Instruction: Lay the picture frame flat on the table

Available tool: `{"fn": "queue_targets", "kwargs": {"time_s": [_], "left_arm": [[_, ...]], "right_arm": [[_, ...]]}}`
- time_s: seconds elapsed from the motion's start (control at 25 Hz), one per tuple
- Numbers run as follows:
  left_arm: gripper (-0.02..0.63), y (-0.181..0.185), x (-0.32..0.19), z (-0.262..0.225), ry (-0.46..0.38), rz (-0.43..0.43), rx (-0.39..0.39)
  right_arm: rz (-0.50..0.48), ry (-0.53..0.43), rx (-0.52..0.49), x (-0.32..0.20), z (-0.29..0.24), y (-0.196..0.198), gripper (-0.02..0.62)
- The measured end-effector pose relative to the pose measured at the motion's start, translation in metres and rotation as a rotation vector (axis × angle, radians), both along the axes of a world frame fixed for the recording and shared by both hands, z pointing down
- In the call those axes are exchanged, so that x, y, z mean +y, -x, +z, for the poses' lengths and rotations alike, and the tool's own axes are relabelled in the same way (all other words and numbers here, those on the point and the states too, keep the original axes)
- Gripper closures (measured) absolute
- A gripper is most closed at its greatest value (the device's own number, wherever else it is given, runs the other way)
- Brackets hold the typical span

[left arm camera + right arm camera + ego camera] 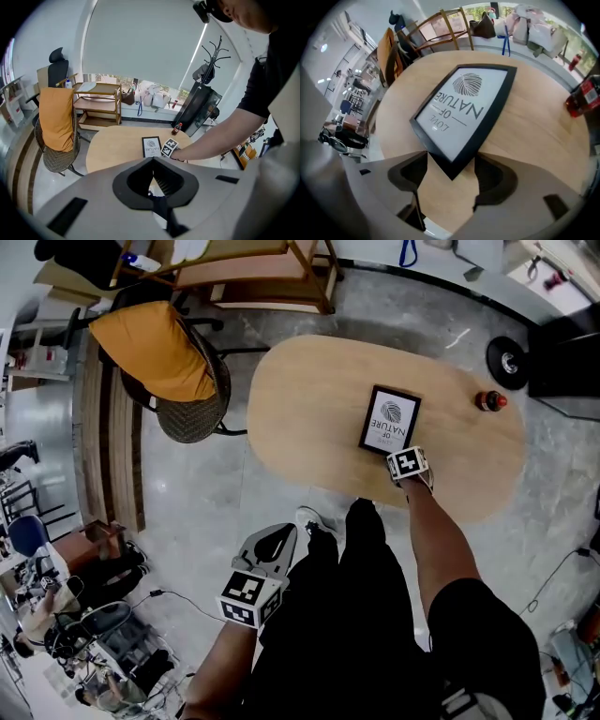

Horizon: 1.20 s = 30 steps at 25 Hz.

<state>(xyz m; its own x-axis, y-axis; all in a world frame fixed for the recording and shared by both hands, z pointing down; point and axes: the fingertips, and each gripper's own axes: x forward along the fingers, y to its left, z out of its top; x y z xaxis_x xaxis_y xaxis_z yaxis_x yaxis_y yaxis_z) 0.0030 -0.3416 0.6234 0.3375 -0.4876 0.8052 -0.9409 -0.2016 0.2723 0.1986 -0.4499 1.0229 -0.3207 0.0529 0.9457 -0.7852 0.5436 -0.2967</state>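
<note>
A black picture frame (390,418) with a white print lies flat, face up, on the oval wooden table (309,390). My right gripper (401,456) sits at the frame's near corner. In the right gripper view that gripper (451,159) is open, and the corner of the frame (464,110) pokes between the jaws with a gap on each side. My left gripper (274,545) hangs low beside the person's leg, off the table, with its tips together and nothing in it. From the left gripper (152,159) view the frame (151,146) shows far off.
A small red-capped bottle (490,401) stands on the table to the right of the frame. A mesh chair draped with orange cloth (164,352) is at the table's left end. A wooden shelf cart (262,273) stands beyond, and a black round base (509,360) at the far right.
</note>
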Motion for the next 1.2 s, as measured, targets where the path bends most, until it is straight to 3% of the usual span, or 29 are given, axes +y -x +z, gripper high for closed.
{"fn": "queue_targets", "kwargs": {"time_s": [0.2,0.32,0.52,0.68,0.72,0.88,1.04,1.2], "left_arm": [[0.600,0.004,-0.005,0.001,-0.009,0.014,-0.017],[0.600,0.000,-0.013,-0.013,-0.033,0.032,-0.008],[0.600,-0.005,-0.041,-0.035,-0.142,0.100,0.026],[0.600,-0.010,-0.048,-0.052,-0.216,0.167,0.058],[0.600,-0.011,-0.047,-0.057,-0.229,0.181,0.072],[0.600,-0.008,-0.029,-0.079,-0.256,0.238,0.146],[0.600,0.004,-0.002,-0.106,-0.313,0.325,0.172],[0.600,0.013,0.035,-0.132,-0.352,0.392,0.247]], "right_arm": [[0.005,-0.050,0.109,-0.025,-0.010,-0.015,0.307],[0.058,-0.048,0.058,-0.017,-0.031,-0.013,0.307],[0.115,-0.151,-0.115,-0.028,-0.105,0.012,0.336],[0.202,-0.181,-0.340,-0.007,-0.195,0.043,0.554],[0.238,-0.178,-0.405,0.002,-0.220,0.049,0.568],[0.392,-0.179,-0.663,0.050,-0.328,0.075,0.592],[0.449,-0.242,-0.901,0.099,-0.428,0.110,0.592],[0.403,-0.416,-0.928,0.147,-0.500,0.134,0.594]]}}
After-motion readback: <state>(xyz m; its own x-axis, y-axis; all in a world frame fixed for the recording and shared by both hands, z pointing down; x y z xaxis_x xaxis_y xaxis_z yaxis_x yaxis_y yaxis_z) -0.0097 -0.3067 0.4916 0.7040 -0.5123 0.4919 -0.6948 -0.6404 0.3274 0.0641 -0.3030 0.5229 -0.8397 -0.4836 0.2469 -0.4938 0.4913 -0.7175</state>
